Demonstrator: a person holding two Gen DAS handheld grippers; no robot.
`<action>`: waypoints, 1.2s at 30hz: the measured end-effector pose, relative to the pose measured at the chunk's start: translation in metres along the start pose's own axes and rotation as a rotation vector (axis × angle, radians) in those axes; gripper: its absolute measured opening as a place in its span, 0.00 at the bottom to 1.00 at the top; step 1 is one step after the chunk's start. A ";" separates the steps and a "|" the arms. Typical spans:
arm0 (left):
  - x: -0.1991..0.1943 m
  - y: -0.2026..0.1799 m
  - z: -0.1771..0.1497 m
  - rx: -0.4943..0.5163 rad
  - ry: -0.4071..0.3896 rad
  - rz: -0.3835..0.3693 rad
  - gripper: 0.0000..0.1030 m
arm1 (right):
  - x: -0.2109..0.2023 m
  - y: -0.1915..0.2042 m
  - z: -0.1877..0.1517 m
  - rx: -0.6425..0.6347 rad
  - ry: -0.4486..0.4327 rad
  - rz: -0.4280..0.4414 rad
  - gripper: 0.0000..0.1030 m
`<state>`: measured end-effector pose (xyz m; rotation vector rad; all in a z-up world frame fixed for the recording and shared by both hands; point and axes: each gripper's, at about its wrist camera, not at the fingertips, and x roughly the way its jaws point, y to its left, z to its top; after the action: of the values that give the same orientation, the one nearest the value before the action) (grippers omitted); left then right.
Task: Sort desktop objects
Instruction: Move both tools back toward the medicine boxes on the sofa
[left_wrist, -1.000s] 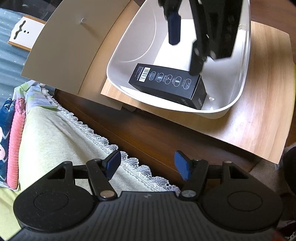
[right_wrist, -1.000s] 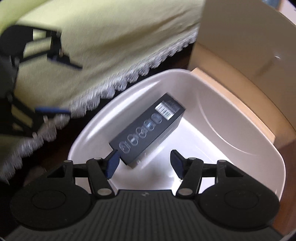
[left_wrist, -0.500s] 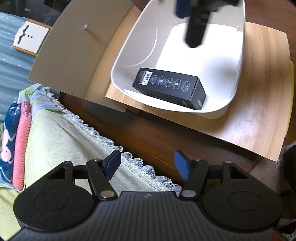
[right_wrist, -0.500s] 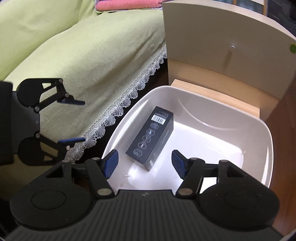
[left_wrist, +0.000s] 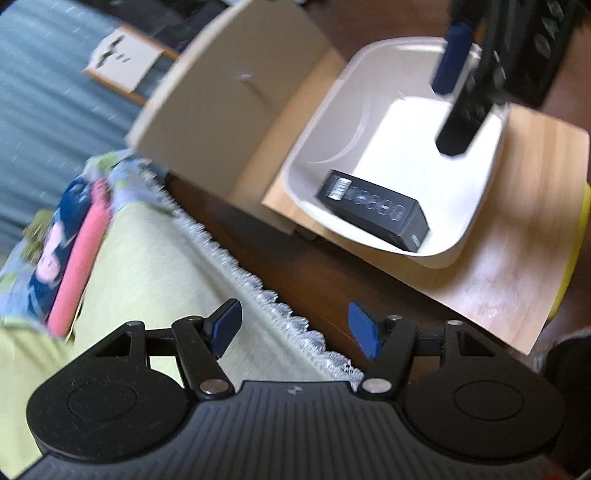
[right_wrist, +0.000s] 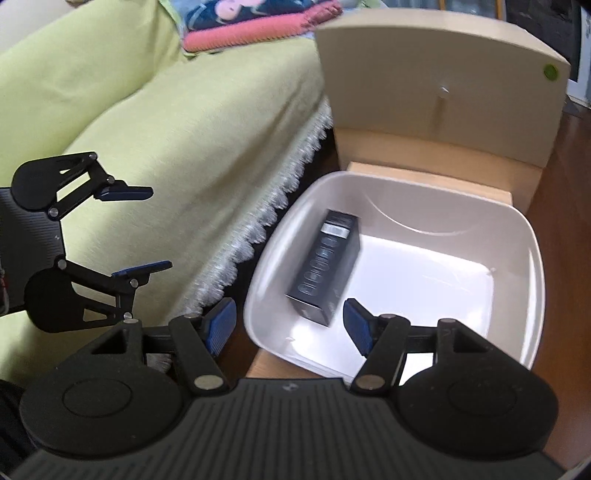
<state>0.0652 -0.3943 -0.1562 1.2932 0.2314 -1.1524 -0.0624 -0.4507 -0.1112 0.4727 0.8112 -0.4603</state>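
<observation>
Box (right_wrist: 325, 269) lay flat in the tub (right_wrist: 532, 266), sorted, so you held both the left gripper (left_wrist: 294, 329) and right gripper (right_wrist: 289, 322) spread, empty.

One black box (right_wrist: 325, 266), one white tub (right_wrist: 517, 236), one wooden board (left_wrist: 517, 288), two grippers (left_wrist: 293, 330) (right_wrist: 288, 325).

Yellow-green cover (right_wrist: 155, 122) spread over a sofa, filling the 9 to 11 o'clock part of the right wrist view, edged with white lace trim (right_wrist: 258, 236) running diagonally toward 7 o'clock. Folded pink towel (right_wrist: 258, 29) and patterned blue cloth (right_wrist: 236, 9) stacked at 12 o'clock. Beige upright panel (right_wrist: 439, 92) standing at 1 o'clock. In the left wrist view, light wooden board (left_wrist: 517, 266) at 3 o'clock over dark wood furniture (left_wrist: 332, 295); white card (left_wrist: 125, 62) at 11 o'clock.
</observation>
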 end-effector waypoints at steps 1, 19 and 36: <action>-0.009 0.004 -0.003 -0.035 0.004 0.009 0.64 | -0.003 0.005 0.002 0.000 -0.011 0.013 0.59; -0.159 0.036 -0.124 -0.518 0.188 0.326 0.84 | -0.041 0.141 0.046 -0.085 -0.133 0.344 0.64; -0.223 0.050 -0.272 -1.073 0.272 0.435 0.96 | 0.042 0.303 0.032 -0.131 0.086 0.683 0.73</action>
<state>0.1195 -0.0568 -0.0592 0.4769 0.6300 -0.3369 0.1496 -0.2344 -0.0572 0.6142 0.7046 0.2446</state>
